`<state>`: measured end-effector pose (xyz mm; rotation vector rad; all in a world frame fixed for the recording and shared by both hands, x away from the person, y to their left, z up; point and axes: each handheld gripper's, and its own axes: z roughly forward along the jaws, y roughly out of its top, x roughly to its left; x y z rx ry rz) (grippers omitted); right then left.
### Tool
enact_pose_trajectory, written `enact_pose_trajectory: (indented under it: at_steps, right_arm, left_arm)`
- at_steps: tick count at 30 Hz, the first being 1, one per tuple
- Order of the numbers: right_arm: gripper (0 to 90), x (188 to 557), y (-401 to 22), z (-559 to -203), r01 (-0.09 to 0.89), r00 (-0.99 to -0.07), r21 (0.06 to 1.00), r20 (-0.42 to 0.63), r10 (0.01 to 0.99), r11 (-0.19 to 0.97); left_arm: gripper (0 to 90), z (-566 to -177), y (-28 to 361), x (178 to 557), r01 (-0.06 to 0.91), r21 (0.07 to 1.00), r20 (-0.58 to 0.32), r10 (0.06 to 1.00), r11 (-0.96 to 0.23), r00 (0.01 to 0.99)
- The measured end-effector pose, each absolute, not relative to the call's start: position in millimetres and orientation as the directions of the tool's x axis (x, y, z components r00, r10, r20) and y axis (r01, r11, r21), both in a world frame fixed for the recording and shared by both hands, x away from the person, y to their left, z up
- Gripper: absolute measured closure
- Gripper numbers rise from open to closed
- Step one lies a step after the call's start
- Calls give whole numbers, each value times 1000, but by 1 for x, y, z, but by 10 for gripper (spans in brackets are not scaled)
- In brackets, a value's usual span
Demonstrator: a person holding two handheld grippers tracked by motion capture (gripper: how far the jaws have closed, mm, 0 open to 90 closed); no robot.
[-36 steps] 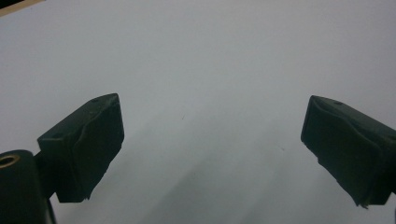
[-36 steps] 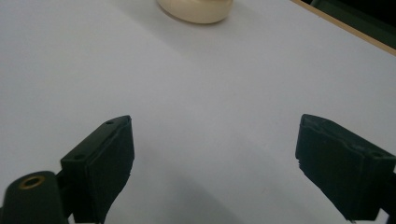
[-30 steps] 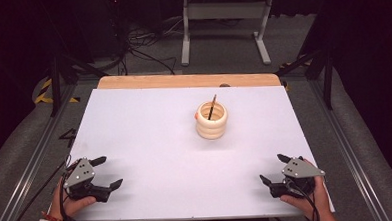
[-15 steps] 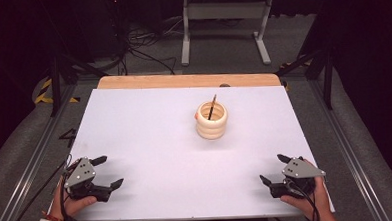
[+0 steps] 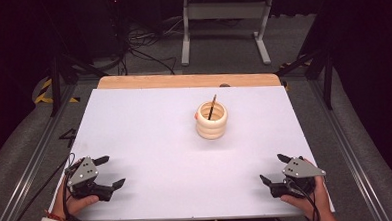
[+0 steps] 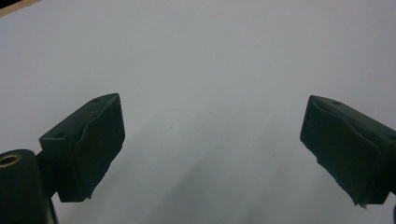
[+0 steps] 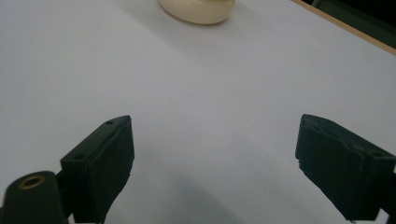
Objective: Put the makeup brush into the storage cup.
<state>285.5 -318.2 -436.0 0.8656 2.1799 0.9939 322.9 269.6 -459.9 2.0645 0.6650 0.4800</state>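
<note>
Two claws rest at the near edge of the white worktop (image 5: 150, 142), one at each corner, each held in a person's hand. The left claw (image 5: 110, 172) sits at the near left corner with its jaws spread wide and nothing between them; in the left gripper view the left claw (image 6: 212, 154) shows both black jaws far apart over bare white surface. The right claw (image 5: 274, 168) sits at the near right corner, likewise spread and holding nothing; in the right gripper view the right claw (image 7: 215, 163) has its jaws wide apart above the bare board.

Well ahead of both claws, a little right of the worktop's middle, stands a stack of cream rings (image 5: 211, 120). A thin stick (image 5: 212, 107) rises from its hollow, tilted slightly. A small orange piece peeks out at the stack's far left side, too small to identify. The bottom of the stack of cream rings (image 7: 198, 10) also shows at the top edge of the right gripper view, well apart from the jaws.

A bare wooden strip (image 5: 182, 81) runs along the worktop's far edge.
</note>
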Motion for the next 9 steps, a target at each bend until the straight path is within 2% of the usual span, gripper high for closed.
enact_pose_trajectory:
  at_steps: [9]
  right_arm:
    - [124,283,-320,-435,312,-613,803,-239,753,508]
  left_arm:
    - [74,-459,268,324,266,843,90,609,-468,788]
